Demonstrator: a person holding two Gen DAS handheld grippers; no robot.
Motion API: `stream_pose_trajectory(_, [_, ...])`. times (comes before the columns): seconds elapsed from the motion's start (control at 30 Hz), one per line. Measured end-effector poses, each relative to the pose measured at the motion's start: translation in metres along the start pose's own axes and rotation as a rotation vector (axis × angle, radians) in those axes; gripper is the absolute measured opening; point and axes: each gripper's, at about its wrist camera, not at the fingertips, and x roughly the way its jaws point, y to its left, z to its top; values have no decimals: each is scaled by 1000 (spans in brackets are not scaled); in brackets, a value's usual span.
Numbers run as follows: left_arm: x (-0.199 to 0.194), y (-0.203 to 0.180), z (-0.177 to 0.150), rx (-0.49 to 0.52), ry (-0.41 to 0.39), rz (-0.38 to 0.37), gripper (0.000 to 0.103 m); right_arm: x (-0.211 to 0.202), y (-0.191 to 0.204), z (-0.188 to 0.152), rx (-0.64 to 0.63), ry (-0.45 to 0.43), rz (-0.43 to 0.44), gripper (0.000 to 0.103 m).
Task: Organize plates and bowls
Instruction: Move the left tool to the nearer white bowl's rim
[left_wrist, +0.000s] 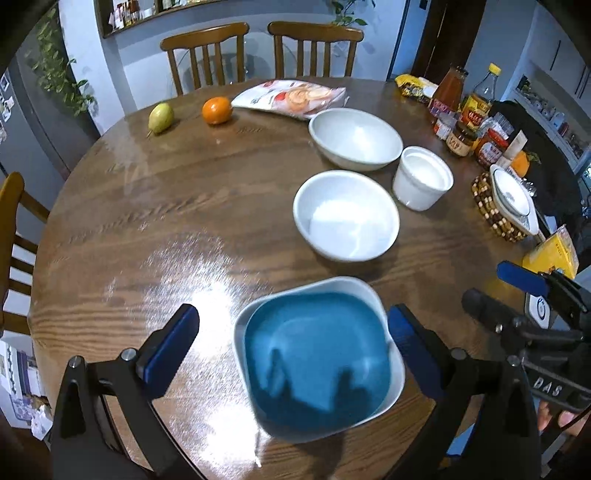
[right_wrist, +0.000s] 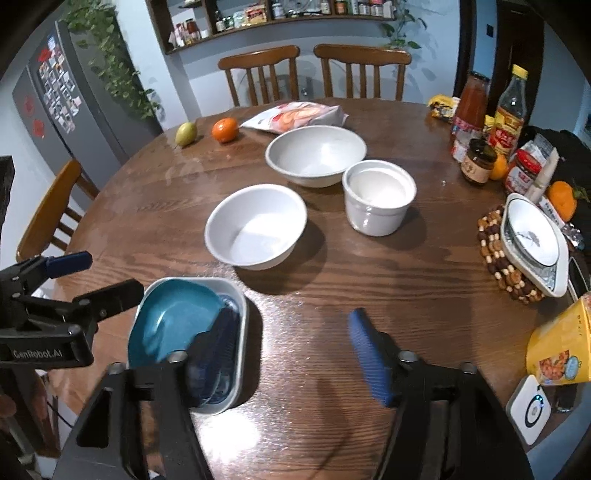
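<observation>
A blue square plate (left_wrist: 317, 365) lies nested in a white square dish (left_wrist: 354, 288) near the table's front edge; both also show in the right wrist view, the blue plate (right_wrist: 166, 325) and the white dish (right_wrist: 236, 291). My left gripper (left_wrist: 291, 343) is open, its fingers on either side of the stack. My right gripper (right_wrist: 291, 350) is open and empty just right of the stack. Two white round bowls (right_wrist: 256, 227) (right_wrist: 316, 155) and a white crock (right_wrist: 378, 197) stand mid-table. A small patterned dish (right_wrist: 535, 240) sits on a beaded trivet at the right.
A pear (right_wrist: 185, 133), an orange (right_wrist: 224, 130) and a snack bag (right_wrist: 295, 116) lie at the far side. Bottles and jars (right_wrist: 487, 125) crowd the right edge, with a yellow box (right_wrist: 557, 343) and a small white device (right_wrist: 528, 410). Wooden chairs surround the round table.
</observation>
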Motion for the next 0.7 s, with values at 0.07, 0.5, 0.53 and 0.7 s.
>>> stream_pose_trajectory(0.07, [-1,-3,5,-3,-17,-2,102,-3,-4,2,4,-14,-6,72])
stream_pose_trajectory(0.5, [-13,-16,46,29,-83,29,102,-7,-35,19,31,-37,-7,72])
stream_pose_trajectory(0.53, [-15,-16,49,32,-92,36,102,-8,-37,23,31,-42,-6,72])
stream_pose_trajectory(0.7, [-23,-21,77,56,-145,86,102,-11,-48,50,30,-66,1,72])
